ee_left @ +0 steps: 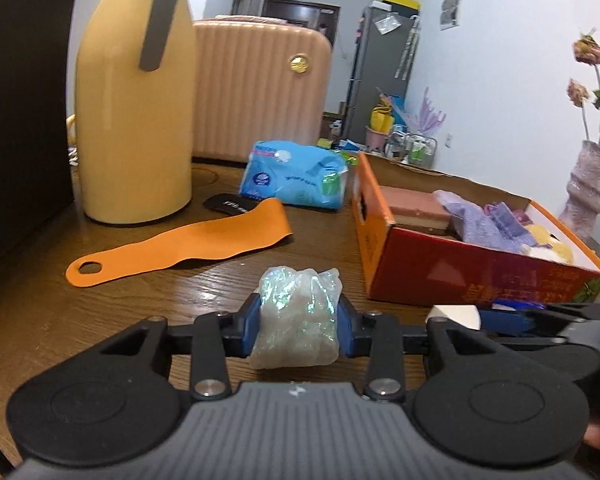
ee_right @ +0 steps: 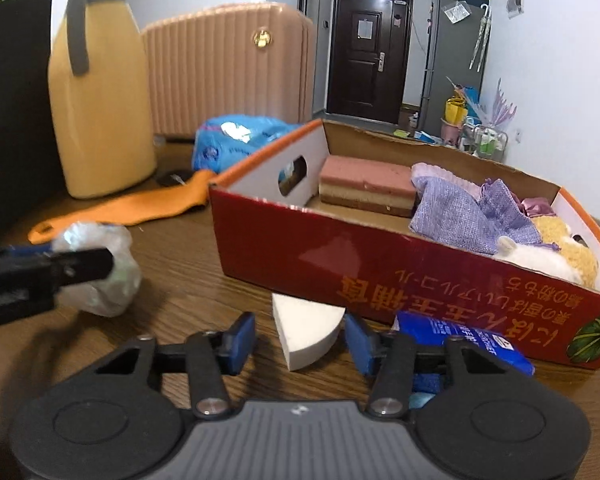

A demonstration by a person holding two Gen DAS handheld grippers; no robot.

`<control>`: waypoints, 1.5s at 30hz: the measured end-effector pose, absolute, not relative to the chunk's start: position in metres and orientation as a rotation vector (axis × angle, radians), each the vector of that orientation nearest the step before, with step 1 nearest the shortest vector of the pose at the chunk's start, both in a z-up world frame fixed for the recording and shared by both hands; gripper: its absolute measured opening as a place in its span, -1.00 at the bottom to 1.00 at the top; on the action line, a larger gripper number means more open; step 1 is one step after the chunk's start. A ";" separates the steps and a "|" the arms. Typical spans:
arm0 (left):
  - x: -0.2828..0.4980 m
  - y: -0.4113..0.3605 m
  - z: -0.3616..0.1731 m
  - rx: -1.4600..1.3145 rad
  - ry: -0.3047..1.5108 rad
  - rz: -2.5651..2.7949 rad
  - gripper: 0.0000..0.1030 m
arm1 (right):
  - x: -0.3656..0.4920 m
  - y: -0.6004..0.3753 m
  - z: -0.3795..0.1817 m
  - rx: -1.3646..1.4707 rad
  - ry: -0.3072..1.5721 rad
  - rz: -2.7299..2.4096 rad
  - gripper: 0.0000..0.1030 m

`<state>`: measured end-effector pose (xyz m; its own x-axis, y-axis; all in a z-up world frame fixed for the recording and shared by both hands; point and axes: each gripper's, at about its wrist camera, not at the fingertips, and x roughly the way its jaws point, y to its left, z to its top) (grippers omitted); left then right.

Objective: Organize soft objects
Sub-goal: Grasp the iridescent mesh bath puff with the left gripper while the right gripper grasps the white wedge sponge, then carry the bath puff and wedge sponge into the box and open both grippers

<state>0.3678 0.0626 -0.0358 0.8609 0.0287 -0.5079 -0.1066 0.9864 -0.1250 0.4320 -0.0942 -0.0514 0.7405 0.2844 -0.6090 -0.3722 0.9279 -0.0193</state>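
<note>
Plastic wrap, crumpled into an iridescent wad (ee_left: 296, 312), sits squeezed between the blue pads of my left gripper (ee_left: 298, 328), whose jaws pinch it from both sides just above the wooden table (ee_left: 204, 280). From the right wrist camera I see the same wad (ee_right: 100, 268) at the far left, with the left gripper's dark finger across its front.

My right gripper (ee_right: 300, 338) has its jaws spread, one pad on either side of a white wedge-shaped sponge (ee_right: 306, 330) that lies on the table; I cannot tell whether either pad touches it. Just beside the right pad lies a small blue packet (ee_right: 464, 342), resting against the foot of the red cardboard box (ee_right: 340, 248).

Inside the box I see a layered pink and tan sponge block (ee_right: 366, 184) at the left end, a lilac cloth (ee_right: 456, 212) next to it, and a yellow and white plush toy (ee_right: 552, 258) at the right end.

Behind the box lies a blue tissue pack (ee_left: 294, 176), an orange strap (ee_left: 172, 244) stretches flat across the table, and a tall yellow jug (ee_left: 134, 112) stands near the left edge. A pink ribbed suitcase (ee_left: 260, 88) stands behind the table.
</note>
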 end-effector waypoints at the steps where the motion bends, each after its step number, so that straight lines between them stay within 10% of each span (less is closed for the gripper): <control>1: 0.367 0.061 -0.036 -0.144 0.528 0.069 -0.24 | 0.432 -0.093 -0.053 -0.146 0.637 0.356 -0.31; 31: 0.243 -0.034 0.006 -0.050 0.519 -0.123 -0.23 | 0.243 -0.232 0.000 0.080 0.481 0.336 -0.44; 45: 0.446 -0.028 0.054 0.031 0.480 -0.200 -0.18 | 0.404 -0.215 0.059 0.023 0.431 0.463 -0.42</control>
